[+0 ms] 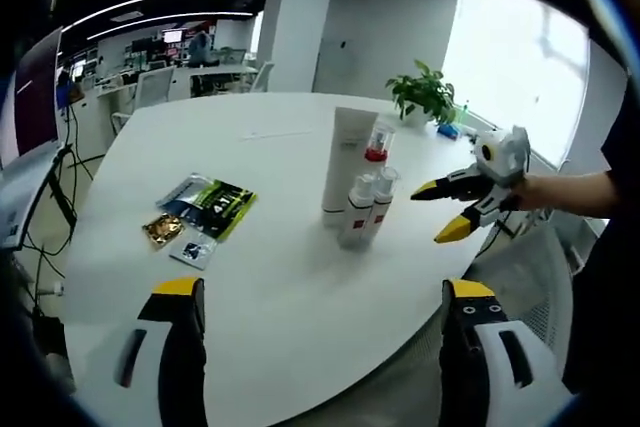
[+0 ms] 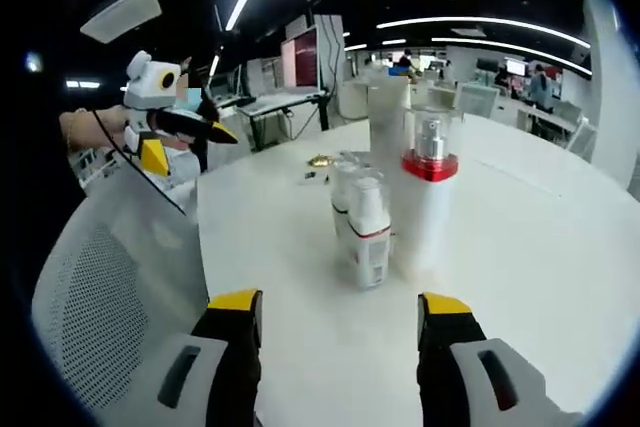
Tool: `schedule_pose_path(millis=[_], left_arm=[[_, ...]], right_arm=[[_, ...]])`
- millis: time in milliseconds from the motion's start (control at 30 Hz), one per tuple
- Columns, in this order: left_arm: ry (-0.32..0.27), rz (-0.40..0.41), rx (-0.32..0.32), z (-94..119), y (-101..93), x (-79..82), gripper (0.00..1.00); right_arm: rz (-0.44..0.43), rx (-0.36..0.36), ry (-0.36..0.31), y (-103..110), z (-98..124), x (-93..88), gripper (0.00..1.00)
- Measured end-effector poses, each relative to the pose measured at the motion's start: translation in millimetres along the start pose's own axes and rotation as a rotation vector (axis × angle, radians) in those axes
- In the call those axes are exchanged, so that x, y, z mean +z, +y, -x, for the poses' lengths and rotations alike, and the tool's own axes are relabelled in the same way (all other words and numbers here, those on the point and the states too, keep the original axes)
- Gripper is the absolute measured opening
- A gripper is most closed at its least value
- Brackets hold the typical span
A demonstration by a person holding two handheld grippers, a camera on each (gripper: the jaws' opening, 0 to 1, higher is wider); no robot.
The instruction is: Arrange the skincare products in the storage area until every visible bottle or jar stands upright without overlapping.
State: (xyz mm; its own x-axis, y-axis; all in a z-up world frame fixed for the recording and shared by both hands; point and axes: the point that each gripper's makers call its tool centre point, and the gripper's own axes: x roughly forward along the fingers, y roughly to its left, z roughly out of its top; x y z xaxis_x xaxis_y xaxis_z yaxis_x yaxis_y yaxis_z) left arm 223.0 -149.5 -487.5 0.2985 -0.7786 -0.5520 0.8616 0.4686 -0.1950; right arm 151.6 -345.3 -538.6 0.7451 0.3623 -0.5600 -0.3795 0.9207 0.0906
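Observation:
Four white skincare products stand upright in a tight cluster on the round white table (image 1: 250, 287). They are a tall tube (image 1: 345, 162), a pump bottle with a red band and clear cap (image 1: 377, 147) and two small bottles with red labels (image 1: 358, 209). In the right gripper view the pump bottle (image 2: 425, 197) and the nearer small bottle (image 2: 368, 232) stand just ahead of my right gripper (image 2: 340, 305), which is open and holds nothing. My left gripper (image 1: 320, 292) is open at the table's near edge. The right gripper (image 1: 450, 212) hovers open to the right of the cluster.
Several flat sachets (image 1: 205, 207) lie on the table left of the bottles. A potted plant (image 1: 425, 92) stands at the far edge. A white mesh chair (image 2: 110, 277) sits by the table. The left gripper (image 2: 190, 144) shows beyond it, held by a hand.

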Motion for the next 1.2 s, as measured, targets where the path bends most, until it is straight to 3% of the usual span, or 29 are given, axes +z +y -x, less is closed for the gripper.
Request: schedule_pose_path(millis=[200, 367, 433, 733, 900, 1200], left_arm=[[-0.033, 0.012, 0.011, 6, 9.6, 11.7, 0.89], [-0.043, 0.023, 0.026, 11, 17.8, 13.9, 0.88], [-0.044, 0.034, 0.03, 13, 22.4, 13.0, 0.89], [-0.032, 0.087, 0.079, 24, 36.6, 1.3, 0.95], [-0.015, 0.076, 0.069, 25, 31.2, -5.0, 0.99], [0.015, 0.073, 0.058, 25, 25.3, -10.3, 0.99]], right_arm=[[-0.051, -0.064, -0.041, 1, 16, 7.6, 0.74], [-0.074, -0.168, -0.065, -2, 36, 15.3, 0.72], [-0.086, -0.184, -0.105, -2, 43, 20.5, 0.76], [-0.149, -0.182, -0.096, 6, 52, 7.6, 0.9], [-0.175, -0.174, -0.087, 2, 52, 1.1, 0.96], [-0.205, -0.22, -0.13, -12, 56, 1.6, 0.99]])
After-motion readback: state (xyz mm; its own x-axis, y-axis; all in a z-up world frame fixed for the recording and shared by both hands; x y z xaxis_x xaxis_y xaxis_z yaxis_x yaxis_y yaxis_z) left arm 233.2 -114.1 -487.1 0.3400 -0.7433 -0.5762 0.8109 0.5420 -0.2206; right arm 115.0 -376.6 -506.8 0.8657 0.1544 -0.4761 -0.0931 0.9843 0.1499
